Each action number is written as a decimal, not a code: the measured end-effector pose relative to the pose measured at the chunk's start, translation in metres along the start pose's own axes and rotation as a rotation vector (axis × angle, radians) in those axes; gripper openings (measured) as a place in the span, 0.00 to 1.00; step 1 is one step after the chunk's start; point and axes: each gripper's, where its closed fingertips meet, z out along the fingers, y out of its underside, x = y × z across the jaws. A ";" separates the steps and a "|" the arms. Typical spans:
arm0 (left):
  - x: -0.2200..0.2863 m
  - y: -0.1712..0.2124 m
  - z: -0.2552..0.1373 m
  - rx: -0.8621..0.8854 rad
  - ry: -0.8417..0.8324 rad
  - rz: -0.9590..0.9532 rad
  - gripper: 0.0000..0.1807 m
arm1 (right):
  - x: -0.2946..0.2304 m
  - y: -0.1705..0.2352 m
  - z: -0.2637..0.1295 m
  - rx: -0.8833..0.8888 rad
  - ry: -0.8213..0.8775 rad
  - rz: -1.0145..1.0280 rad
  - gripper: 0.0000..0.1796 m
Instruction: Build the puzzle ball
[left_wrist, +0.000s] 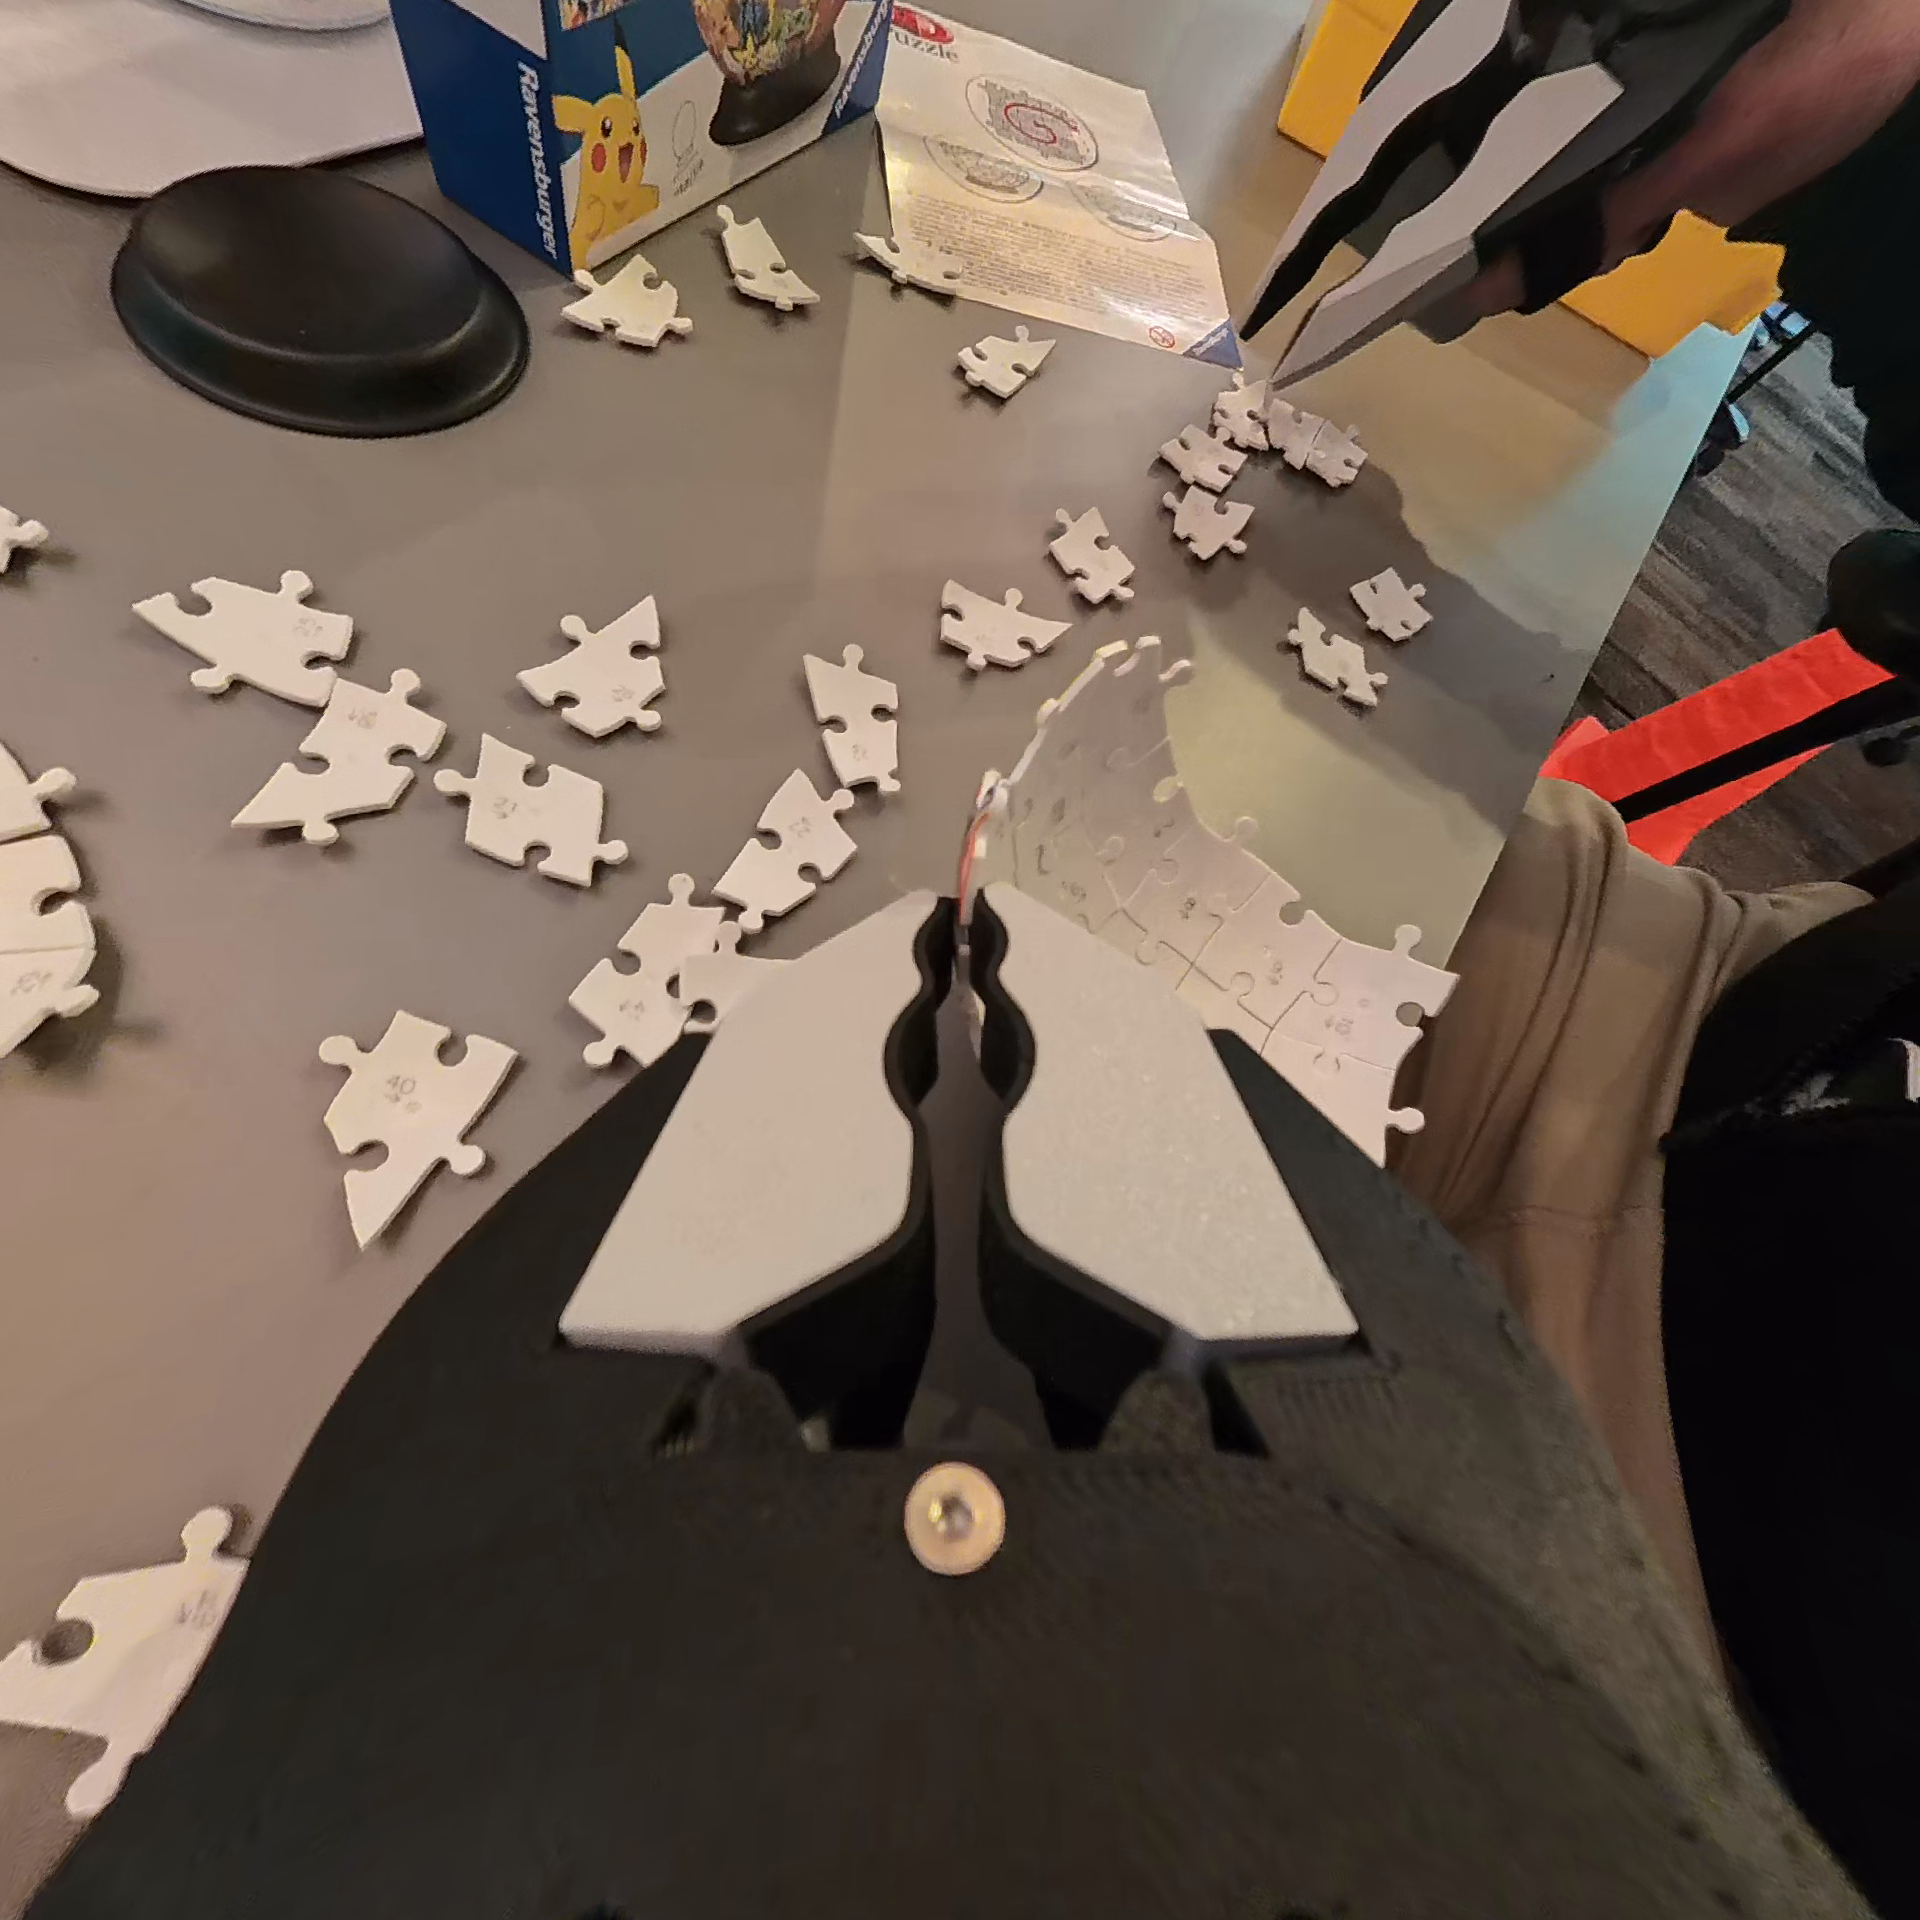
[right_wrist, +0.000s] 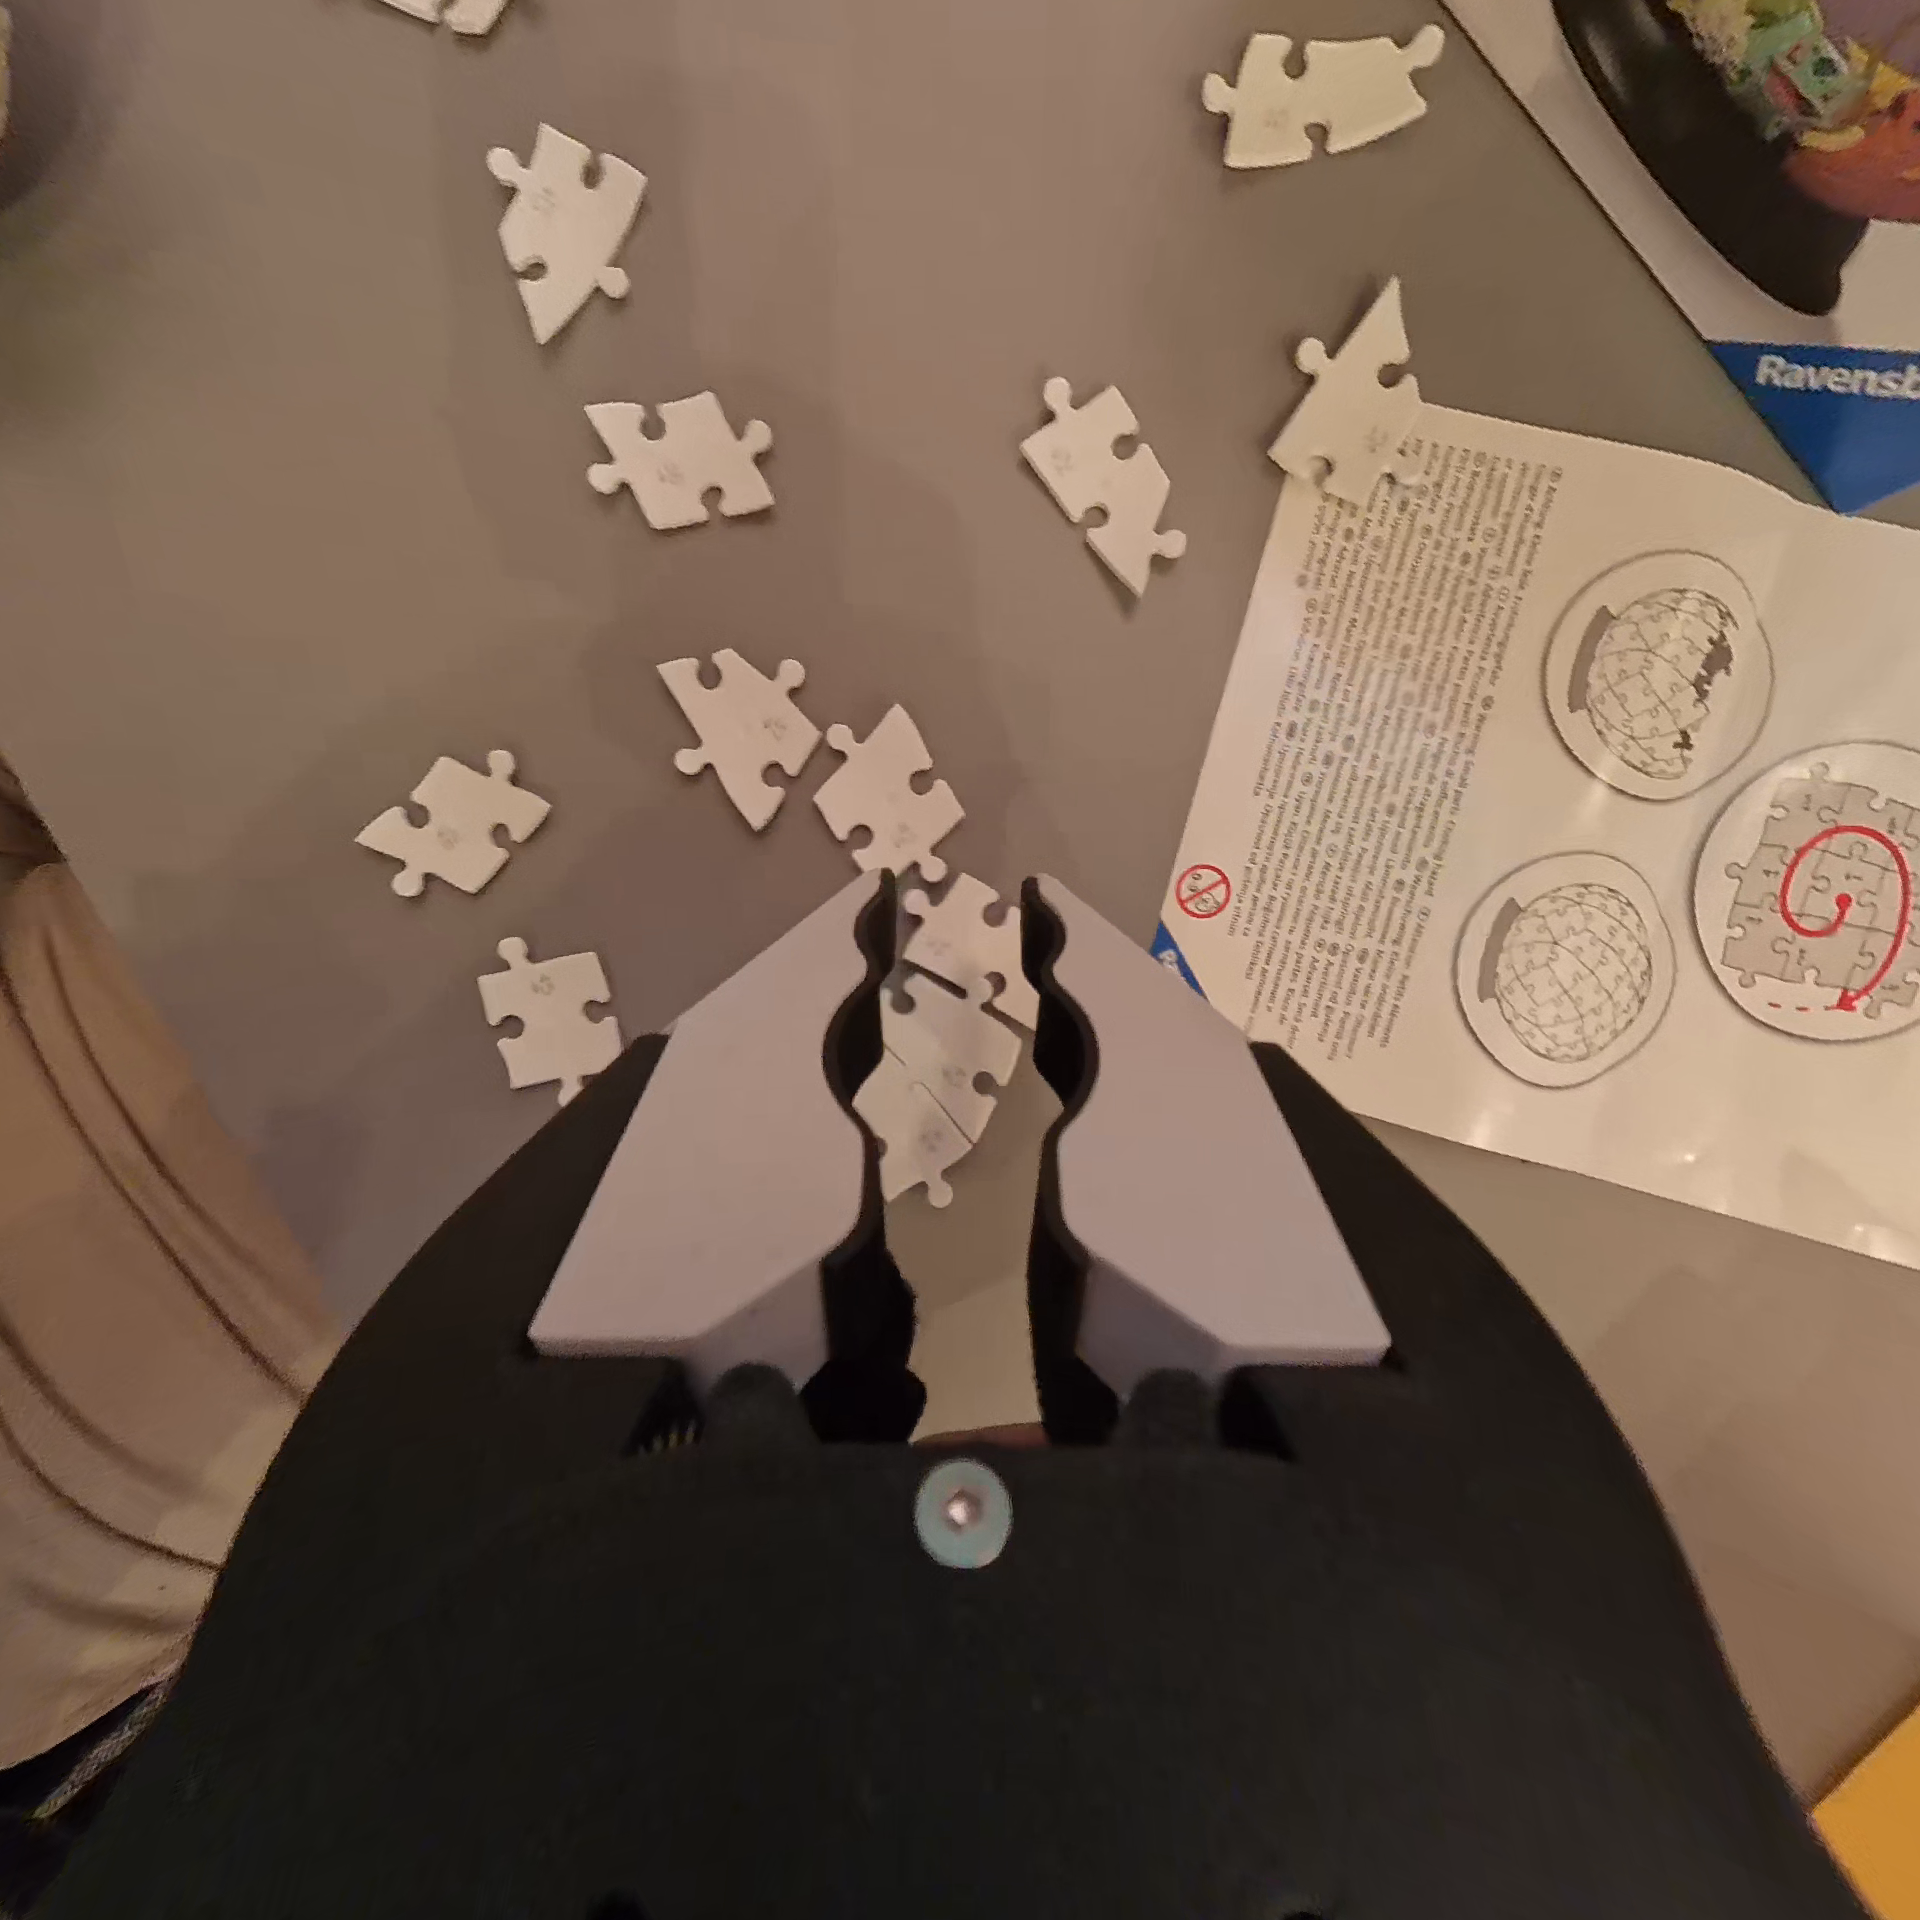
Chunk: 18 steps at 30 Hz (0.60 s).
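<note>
Progress: barely half. My left gripper (left_wrist: 968, 914) pinches the curved shell (left_wrist: 1195, 883) by its rim; right gripper (right_wrist: 956, 904), jaws spread, hovers over loose pieces (right_wrist: 940, 1039) beside the instruction sheet (right_wrist: 1558, 831). Many remain.

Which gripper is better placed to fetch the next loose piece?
Right. The right gripper hangs open over loose pieces, while the left gripper is shut on the curved shell.

One curved joined shell (left_wrist: 1226, 883), one black stand (left_wrist: 312, 301), one box (left_wrist: 623, 114), one leaflet (left_wrist: 1049, 197), two grippers (left_wrist: 966, 914).
</note>
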 end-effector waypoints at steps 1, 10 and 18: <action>0.000 0.000 0.000 -0.001 -0.001 -0.001 0.01 | -0.004 -0.001 0.000 0.003 -0.015 -0.010 0.13; 0.002 0.003 -0.001 -0.016 0.003 0.006 0.01 | -0.044 0.000 0.003 -0.050 -0.157 -0.109 0.13; 0.001 0.008 -0.004 -0.031 -0.013 -0.008 0.01 | -0.053 0.004 0.007 -0.071 -0.185 -0.128 0.13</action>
